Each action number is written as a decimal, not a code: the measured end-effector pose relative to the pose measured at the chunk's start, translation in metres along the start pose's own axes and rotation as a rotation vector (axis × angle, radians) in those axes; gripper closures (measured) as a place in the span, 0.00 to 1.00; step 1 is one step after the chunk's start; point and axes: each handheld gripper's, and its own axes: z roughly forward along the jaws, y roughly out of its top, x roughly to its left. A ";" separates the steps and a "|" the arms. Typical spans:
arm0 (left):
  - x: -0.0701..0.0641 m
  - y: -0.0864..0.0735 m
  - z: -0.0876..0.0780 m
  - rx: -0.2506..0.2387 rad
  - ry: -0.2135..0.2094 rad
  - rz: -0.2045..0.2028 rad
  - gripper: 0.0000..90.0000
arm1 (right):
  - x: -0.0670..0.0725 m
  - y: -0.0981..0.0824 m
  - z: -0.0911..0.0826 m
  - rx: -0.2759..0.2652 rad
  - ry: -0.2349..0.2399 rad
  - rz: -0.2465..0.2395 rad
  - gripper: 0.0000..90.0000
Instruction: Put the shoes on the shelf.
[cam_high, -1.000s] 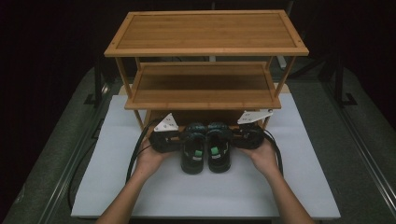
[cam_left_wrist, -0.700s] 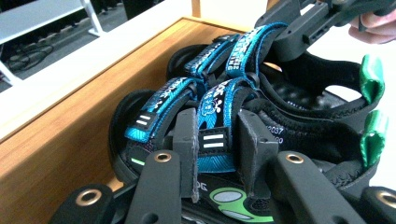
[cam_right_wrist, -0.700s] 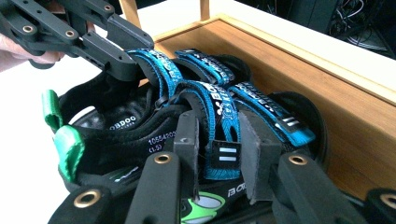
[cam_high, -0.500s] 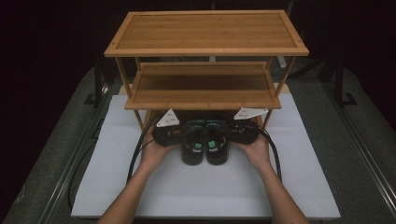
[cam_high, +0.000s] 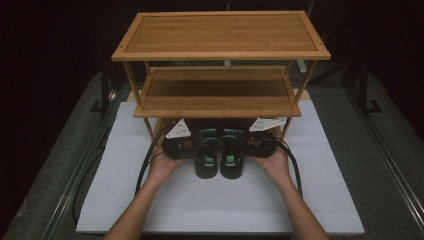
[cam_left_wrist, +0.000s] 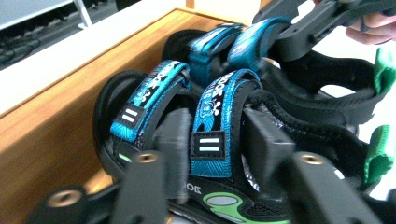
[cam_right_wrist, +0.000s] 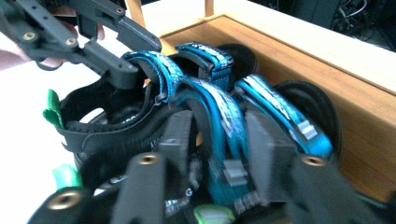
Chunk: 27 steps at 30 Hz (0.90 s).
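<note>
A pair of black sandals (cam_high: 220, 157) with blue straps is set side by side at the front edge of the wooden rack (cam_high: 220, 97), toes under its lowest shelf. A strap is straddled by each just-loosened claw, left gripper (cam_high: 192, 146) and right gripper (cam_high: 248, 144)

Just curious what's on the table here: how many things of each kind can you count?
Sandals: 2
Wooden shelf rack: 1
White mat: 1
Hand-held tongs: 2
Total: 6
</note>
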 end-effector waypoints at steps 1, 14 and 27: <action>0.000 0.000 -0.003 0.005 -0.003 -0.012 0.56 | 0.001 0.000 -0.003 -0.002 -0.004 0.004 0.62; -0.016 -0.023 -0.038 0.070 -0.010 -0.033 0.32 | 0.013 -0.021 -0.043 0.019 -0.053 0.017 0.35; -0.029 -0.042 -0.017 0.172 -0.052 -0.003 0.15 | 0.020 -0.055 -0.025 0.166 -0.021 0.041 0.17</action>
